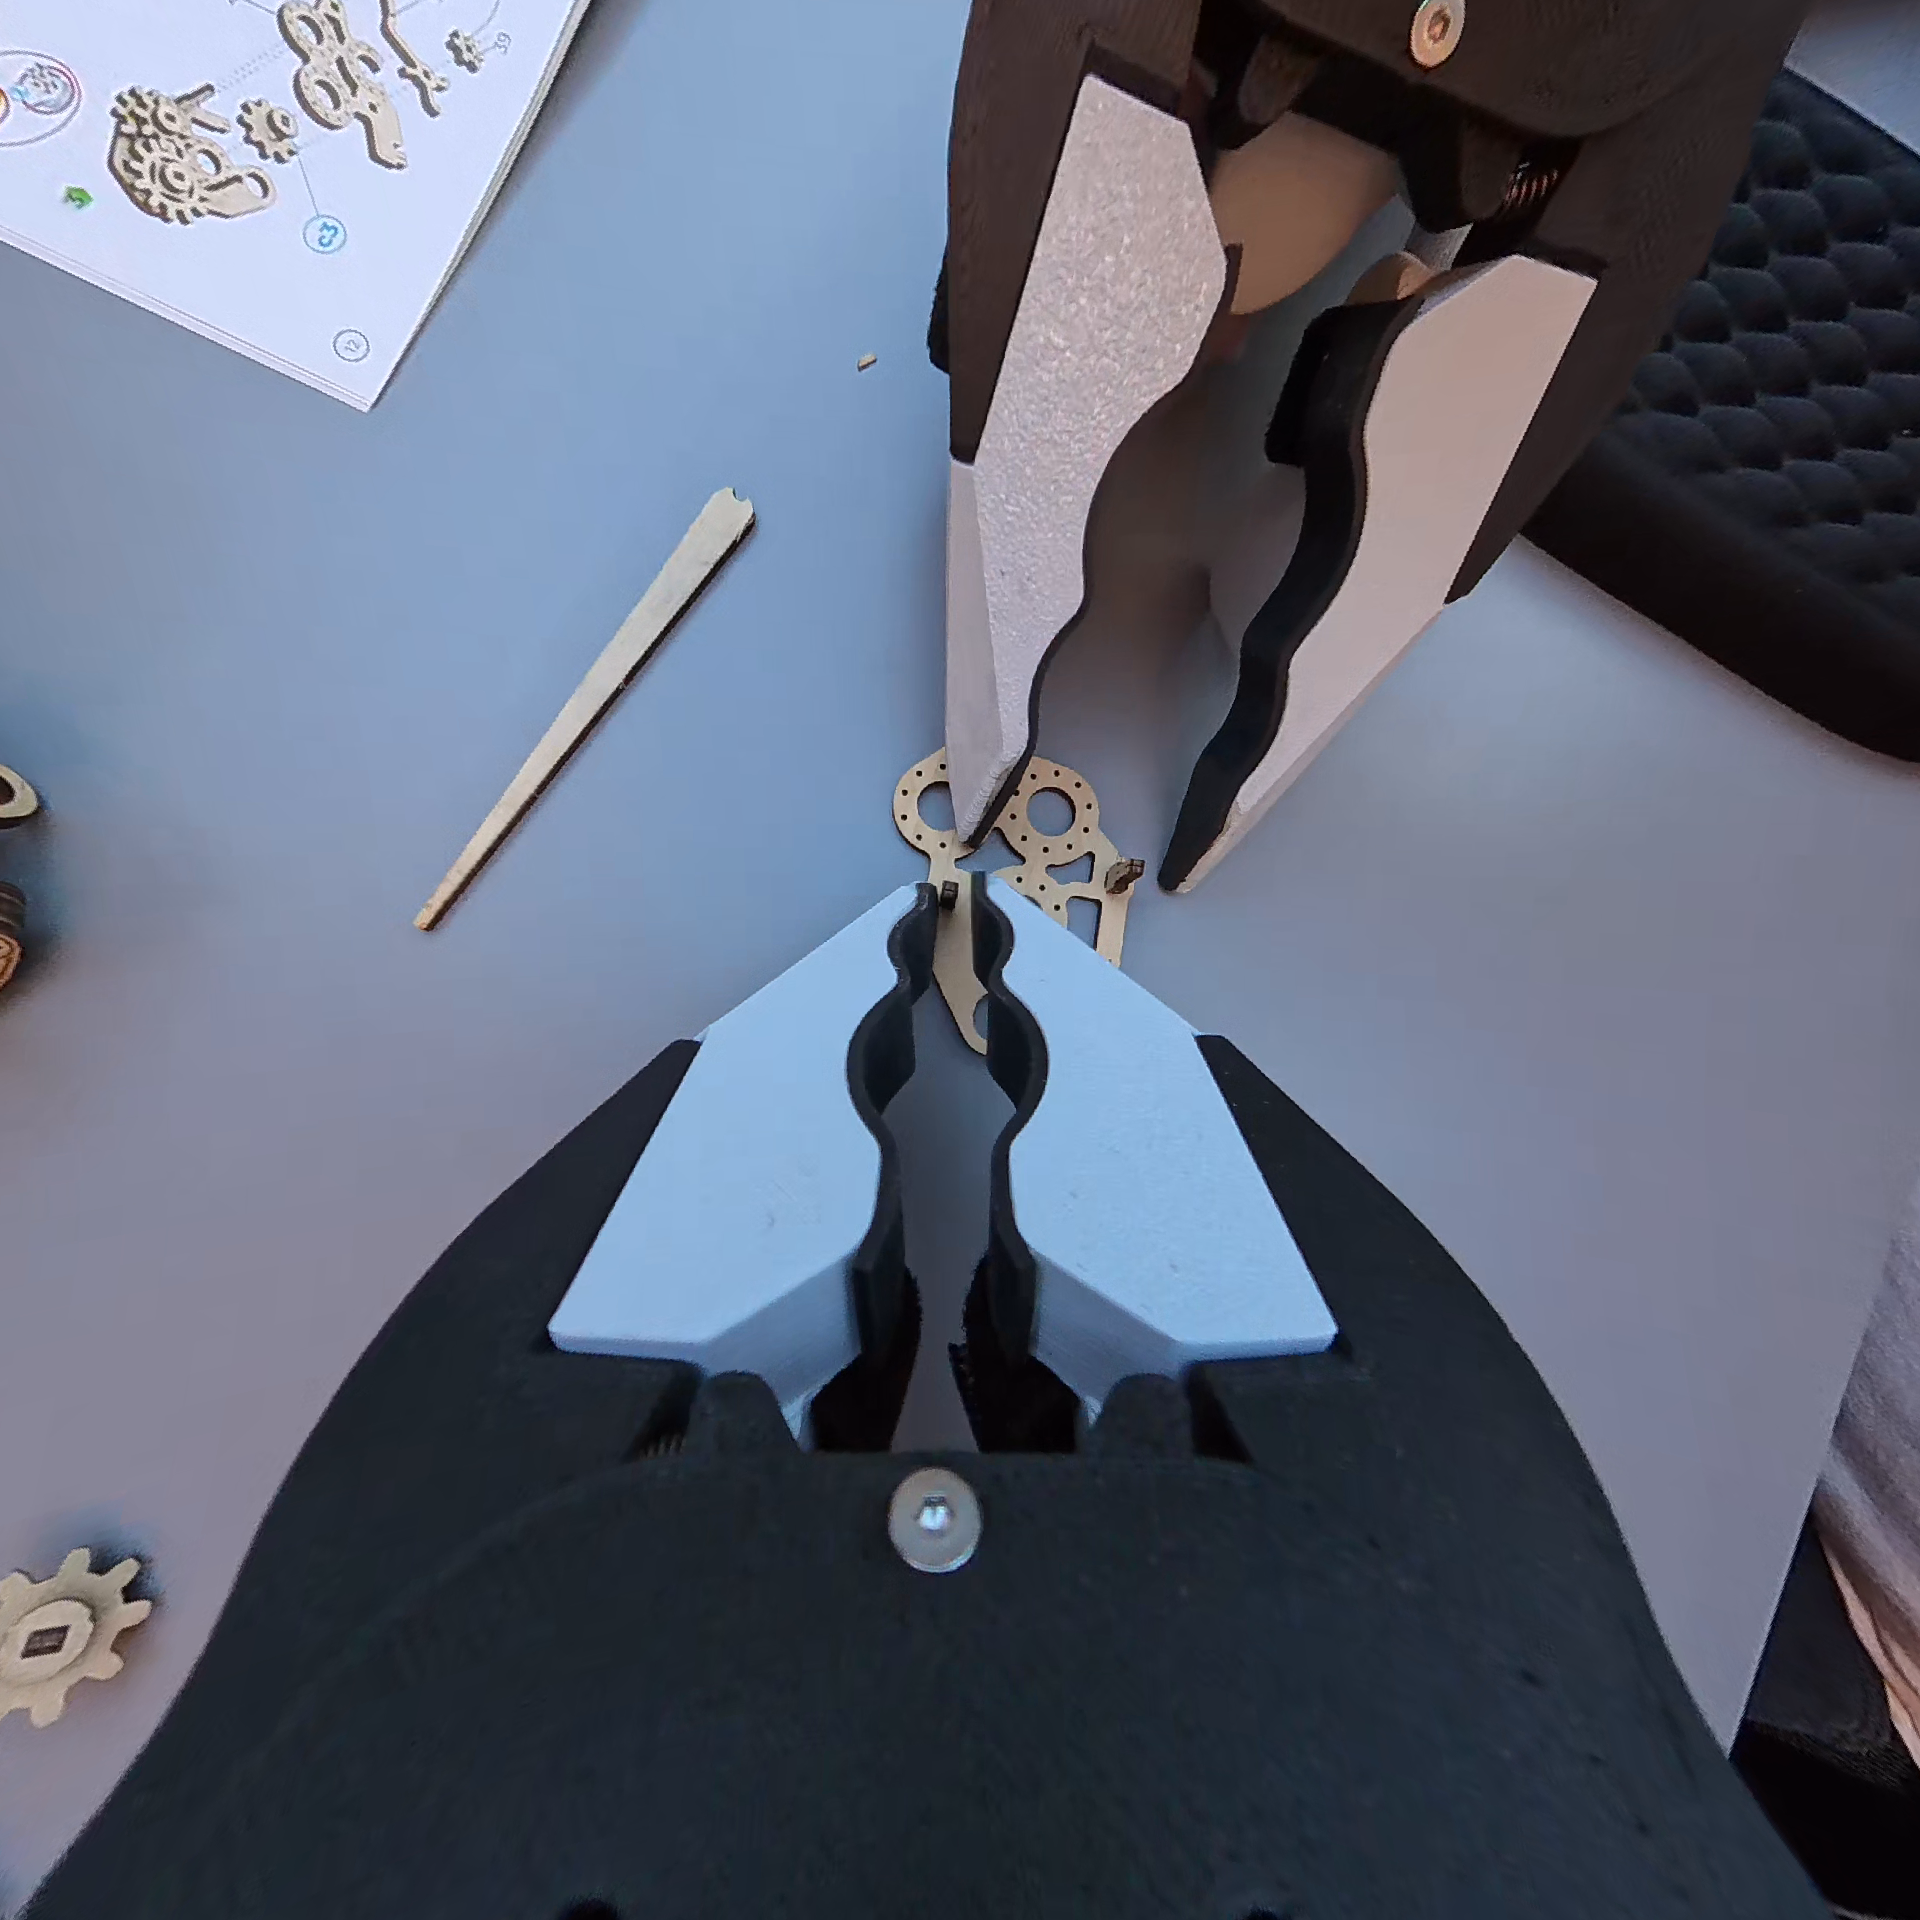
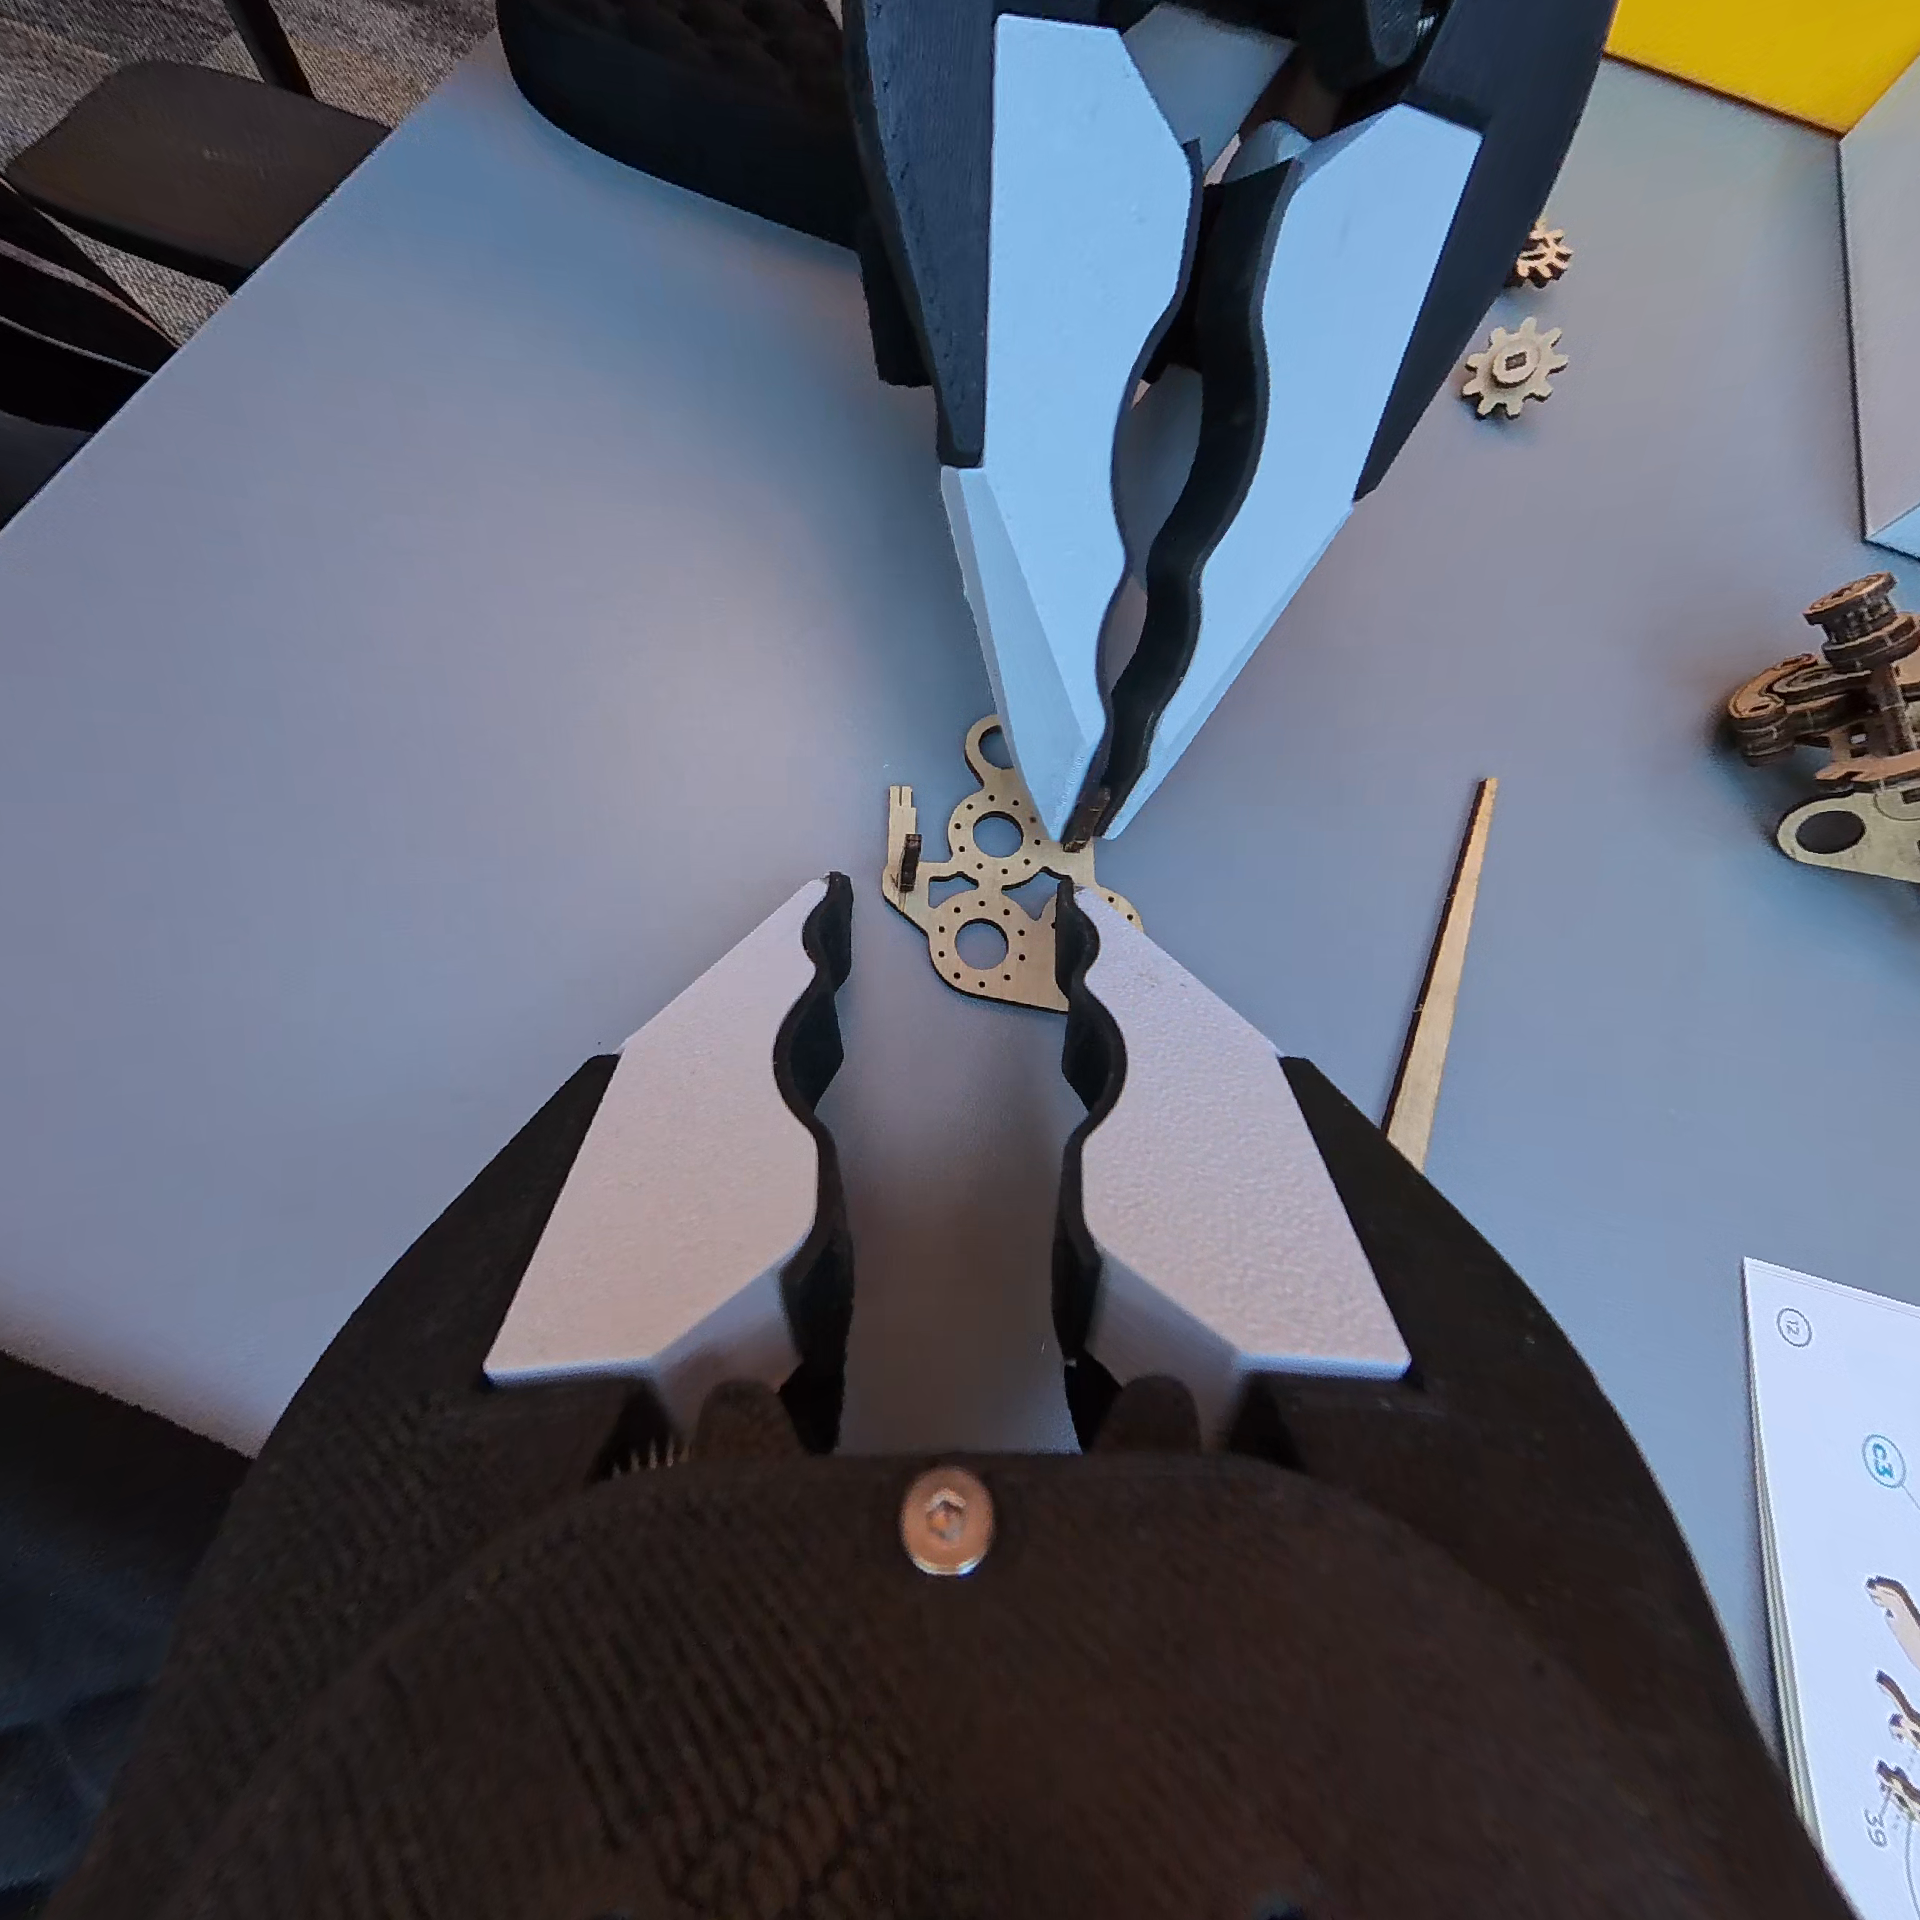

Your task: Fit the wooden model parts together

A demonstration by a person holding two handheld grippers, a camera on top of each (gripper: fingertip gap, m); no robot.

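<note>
A flat wooden plate [image 1: 1044,847] with round holes lies on the grey table [image 1: 1455,1039]. My left gripper [image 1: 951,891], with blue fingers, is shut on a small dark wooden peg [image 1: 948,894] and holds it at the plate's edge. In the right wrist view the left gripper [image 2: 1091,821] comes down from above, with the peg [image 2: 1086,816] at the plate [image 2: 1013,883]. My right gripper [image 2: 948,888] is open and empty, and one fingertip [image 2: 1065,904] rests on the plate. It also shows in the left wrist view [image 1: 1075,857]. Another small peg [image 2: 909,862] stands in the plate.
A tapered wooden stick [image 1: 592,707] lies left of the plate. An instruction booklet [image 1: 260,156] is at the far left. Wooden gears [image 2: 1515,369] and a partly built model [image 2: 1839,769] lie beside it. A black foam pad [image 1: 1766,416] lies at the table's edge. Less than 4 cm separates the two grippers' tips.
</note>
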